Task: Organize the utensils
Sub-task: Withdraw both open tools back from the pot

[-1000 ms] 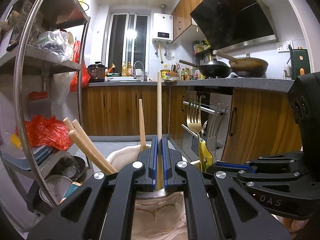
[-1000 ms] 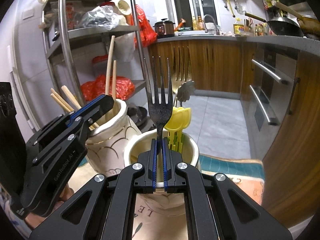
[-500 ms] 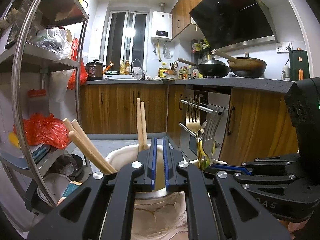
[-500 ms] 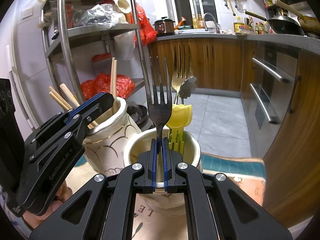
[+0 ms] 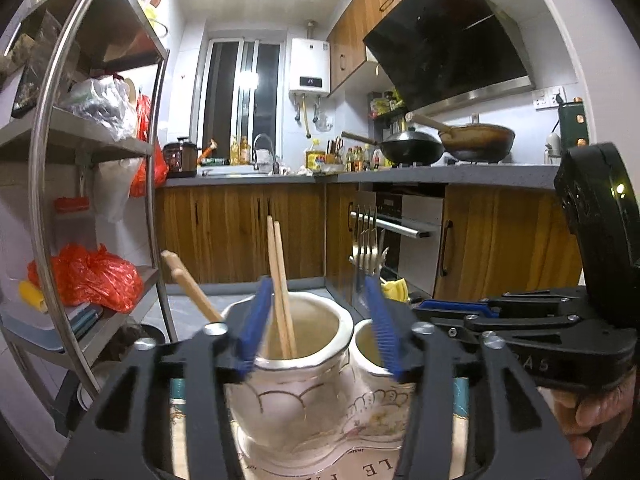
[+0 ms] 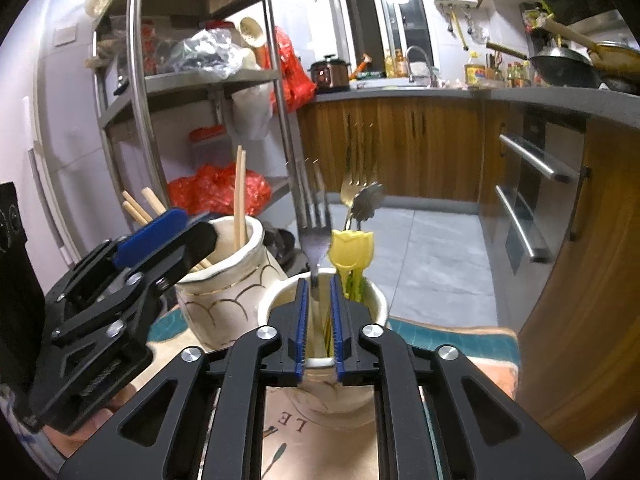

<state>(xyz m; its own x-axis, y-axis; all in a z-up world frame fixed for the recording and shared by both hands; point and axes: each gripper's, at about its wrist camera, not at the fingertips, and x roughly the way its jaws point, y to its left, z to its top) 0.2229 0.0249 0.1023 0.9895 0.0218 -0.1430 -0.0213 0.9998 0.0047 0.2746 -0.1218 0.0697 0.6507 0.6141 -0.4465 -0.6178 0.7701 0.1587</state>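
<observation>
Steel shelving (image 6: 192,80) stands to our left, the biggest thing near us, with a red bag (image 6: 216,188) on its lower shelf. On the printed mat (image 6: 320,440) in front of us we have two cream ceramic holders touching side by side. In the scalloped jar (image 5: 296,380) stand two chopsticks (image 5: 280,280) upright, with two more leaning over its left rim. Our left gripper (image 5: 318,326) has just been opening; its blue pads now stand clear either side of the upright pair (let go, touching nothing). In the smaller cup (image 6: 324,360) stand a dark fork (image 6: 314,220), a yellow tulip-shaped utensil (image 6: 352,248) and more cutlery behind. Our right gripper (image 6: 318,320) has also just been opening, and the fork's handle sits free between its parted pads.
</observation>
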